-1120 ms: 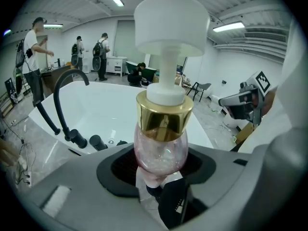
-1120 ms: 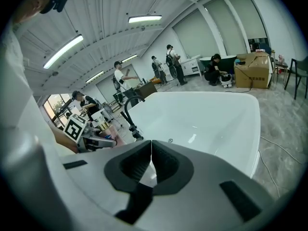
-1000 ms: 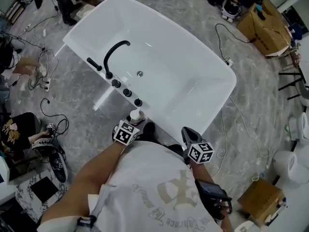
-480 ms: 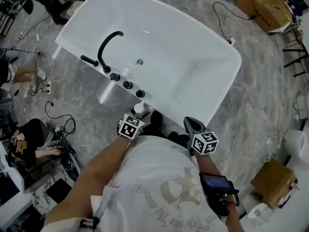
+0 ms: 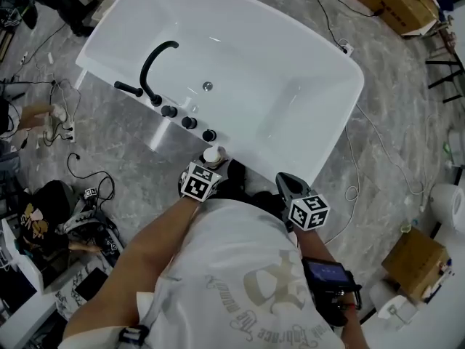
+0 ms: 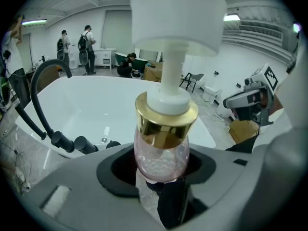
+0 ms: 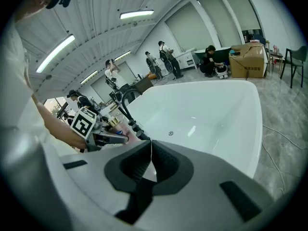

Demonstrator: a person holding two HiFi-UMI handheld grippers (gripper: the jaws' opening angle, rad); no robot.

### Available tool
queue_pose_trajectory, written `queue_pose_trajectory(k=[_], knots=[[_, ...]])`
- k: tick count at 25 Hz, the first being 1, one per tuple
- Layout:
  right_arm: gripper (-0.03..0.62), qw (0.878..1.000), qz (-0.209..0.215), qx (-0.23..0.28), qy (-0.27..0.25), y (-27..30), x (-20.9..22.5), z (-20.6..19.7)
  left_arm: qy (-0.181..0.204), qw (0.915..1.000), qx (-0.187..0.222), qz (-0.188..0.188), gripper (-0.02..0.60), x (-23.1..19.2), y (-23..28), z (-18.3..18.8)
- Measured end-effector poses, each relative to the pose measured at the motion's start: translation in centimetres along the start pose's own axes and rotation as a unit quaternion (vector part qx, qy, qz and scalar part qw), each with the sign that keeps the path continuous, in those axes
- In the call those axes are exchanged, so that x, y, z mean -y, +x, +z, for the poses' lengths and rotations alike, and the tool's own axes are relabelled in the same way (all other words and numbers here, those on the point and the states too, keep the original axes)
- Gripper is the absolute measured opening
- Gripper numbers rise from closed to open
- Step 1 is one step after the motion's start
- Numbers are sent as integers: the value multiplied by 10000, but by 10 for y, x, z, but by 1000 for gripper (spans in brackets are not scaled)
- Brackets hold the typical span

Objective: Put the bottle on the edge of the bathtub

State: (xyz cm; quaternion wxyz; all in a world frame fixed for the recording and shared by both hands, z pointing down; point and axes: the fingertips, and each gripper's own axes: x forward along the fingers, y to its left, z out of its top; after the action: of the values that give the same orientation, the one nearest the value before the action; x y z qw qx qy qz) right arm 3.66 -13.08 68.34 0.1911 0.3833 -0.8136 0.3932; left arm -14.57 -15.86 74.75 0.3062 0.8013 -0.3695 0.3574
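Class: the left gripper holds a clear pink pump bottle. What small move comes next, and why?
Probably lower it onto the rim: the left gripper holds the clear pink pump bottle upright at the white bathtub's near edge, beside the black knobs.

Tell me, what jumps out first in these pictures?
A huge white bathtub fills the middle of the floor, with a curved black tap arching over its near rim. Right up close, the left gripper clamps a clear pink bottle with a gold collar and a tall white pump.
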Motion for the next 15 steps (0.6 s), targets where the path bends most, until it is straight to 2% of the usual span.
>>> queue_pose_trajectory(k=[8,12,15], knots=[[6,9999,101,16,-14,8,-1,5,16,9999,-35,117,224,0,11,10],[6,9999,103,7,30,7,-2,1,-79,9997,-39,236,225,-3,18,15],[6,9999,92,-5,55,8,-1,0,-9,9993,-68,361,225,-8,27,15]])
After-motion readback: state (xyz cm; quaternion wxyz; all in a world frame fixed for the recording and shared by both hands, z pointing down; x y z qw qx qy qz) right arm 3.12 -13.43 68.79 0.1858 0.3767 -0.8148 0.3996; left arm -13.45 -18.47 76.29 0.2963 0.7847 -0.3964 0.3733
